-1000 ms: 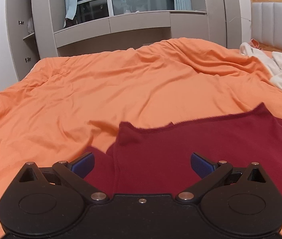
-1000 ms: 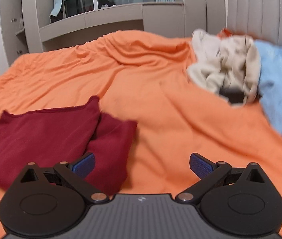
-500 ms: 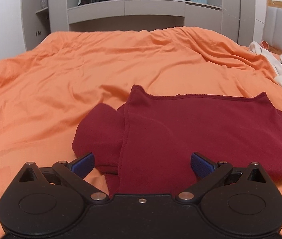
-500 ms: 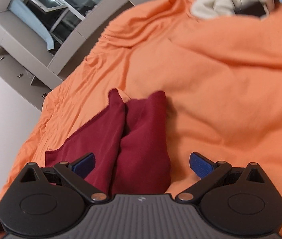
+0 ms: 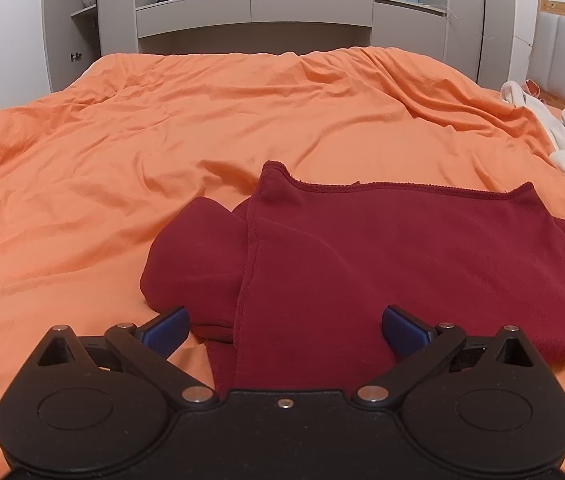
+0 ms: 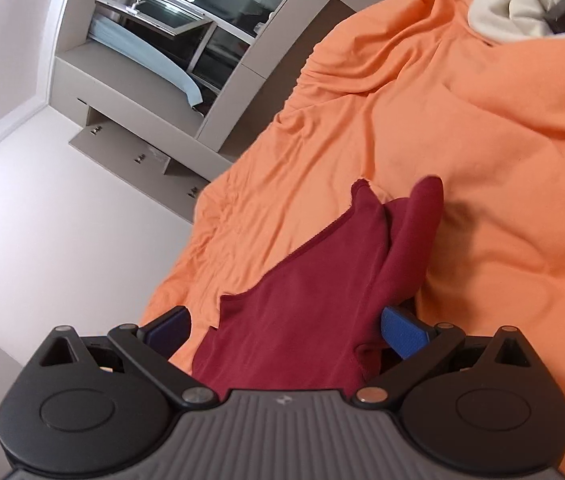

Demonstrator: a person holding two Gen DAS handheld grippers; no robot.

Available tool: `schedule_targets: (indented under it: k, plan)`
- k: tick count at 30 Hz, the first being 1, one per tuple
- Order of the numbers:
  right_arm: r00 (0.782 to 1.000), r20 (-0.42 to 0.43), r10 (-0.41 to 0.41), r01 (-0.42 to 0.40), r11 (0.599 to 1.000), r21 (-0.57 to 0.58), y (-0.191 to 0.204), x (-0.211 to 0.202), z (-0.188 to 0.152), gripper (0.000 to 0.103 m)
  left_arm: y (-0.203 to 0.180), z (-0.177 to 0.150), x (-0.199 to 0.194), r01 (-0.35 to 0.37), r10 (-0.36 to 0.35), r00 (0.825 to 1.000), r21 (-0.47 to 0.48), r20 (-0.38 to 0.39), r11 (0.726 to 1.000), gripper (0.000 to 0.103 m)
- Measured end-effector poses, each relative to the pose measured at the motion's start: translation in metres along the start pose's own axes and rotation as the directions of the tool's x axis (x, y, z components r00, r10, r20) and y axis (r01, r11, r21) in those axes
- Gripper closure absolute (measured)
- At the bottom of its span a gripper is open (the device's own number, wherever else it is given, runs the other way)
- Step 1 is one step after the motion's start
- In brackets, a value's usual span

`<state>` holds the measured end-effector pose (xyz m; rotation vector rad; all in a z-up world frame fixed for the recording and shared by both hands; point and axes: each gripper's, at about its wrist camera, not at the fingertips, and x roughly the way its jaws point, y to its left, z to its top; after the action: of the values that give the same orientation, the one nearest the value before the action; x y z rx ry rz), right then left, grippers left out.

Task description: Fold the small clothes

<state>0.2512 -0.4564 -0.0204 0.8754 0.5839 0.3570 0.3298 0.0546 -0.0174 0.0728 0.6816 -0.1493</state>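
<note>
Rumpled orange bedspread (image 5: 242, 128) before grey cabinets (image 5: 294, 12); both tools (image 5: 285, 326) (image 6: 285, 326) gape wide over the maroon garment (image 5: 382, 264).

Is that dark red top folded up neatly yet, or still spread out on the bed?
Mostly spread out. The dark red top lies flat on the orange duvet, with only its sleeve bunched at one side; no tidy fold shows.

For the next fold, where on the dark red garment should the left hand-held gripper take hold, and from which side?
Probably the sleeve bunched out at the left of the red garment. Come in from the left, low over the orange bedcover: its rounded edge stands free, and the left hand-held gripper is open.
</note>
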Motion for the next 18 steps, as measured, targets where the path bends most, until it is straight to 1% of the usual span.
schedule_targets:
  k: [2,4,5,7,10,12,14,15,17,18]
  plan:
    - [0.996,-0.004,-0.088,0.088,0.996,0.005,-0.004,0.002,0.0,0.0,-0.001,0.0,0.0,-0.002,0.002,1.0,0.004,-0.002,1.0,0.001]
    - [0.984,-0.01,-0.179,0.179,0.984,0.015,-0.011,0.007,0.0,0.0,-0.002,0.0,0.0,0.0,0.0,1.0,0.009,-0.005,1.0,0.001]
    - [0.978,-0.01,-0.207,0.207,0.978,0.02,-0.015,0.01,-0.001,0.0,-0.002,0.0,0.0,-0.001,0.001,1.0,0.01,-0.005,1.0,0.001]
    - [0.972,-0.002,-0.236,0.236,0.971,0.044,-0.023,0.016,-0.004,0.0,-0.003,0.0,0.001,-0.003,0.003,1.0,0.014,-0.008,1.0,0.001]
    - [0.973,-0.01,-0.229,0.229,0.97,0.081,-0.037,0.026,-0.008,0.0,-0.005,-0.001,0.002,-0.004,0.005,1.0,0.024,-0.013,1.0,0.001]
    - [0.971,-0.013,-0.24,0.24,0.968,0.076,-0.039,0.035,-0.009,0.008,-0.005,-0.001,0.002,-0.007,0.007,1.0,0.031,-0.013,1.0,0.001]
    - [0.967,-0.018,-0.254,0.255,0.965,0.06,-0.037,0.041,-0.011,0.024,-0.006,-0.001,0.001,-0.008,0.008,1.0,0.032,-0.012,0.999,0.001]
    - [0.964,-0.024,-0.266,0.267,0.962,0.052,-0.036,0.043,-0.012,0.029,-0.006,-0.001,0.001,-0.006,0.007,1.0,0.031,-0.012,1.0,0.001]
    - [0.954,-0.034,-0.298,0.299,0.953,0.039,-0.033,0.044,-0.016,0.045,-0.005,-0.001,0.0,0.0,0.0,1.0,0.028,-0.008,1.0,0.001]
    - [0.948,-0.037,-0.316,0.317,0.948,0.033,-0.032,0.044,-0.018,0.049,-0.005,-0.002,0.0,0.002,-0.002,1.0,0.028,-0.008,1.0,0.001]
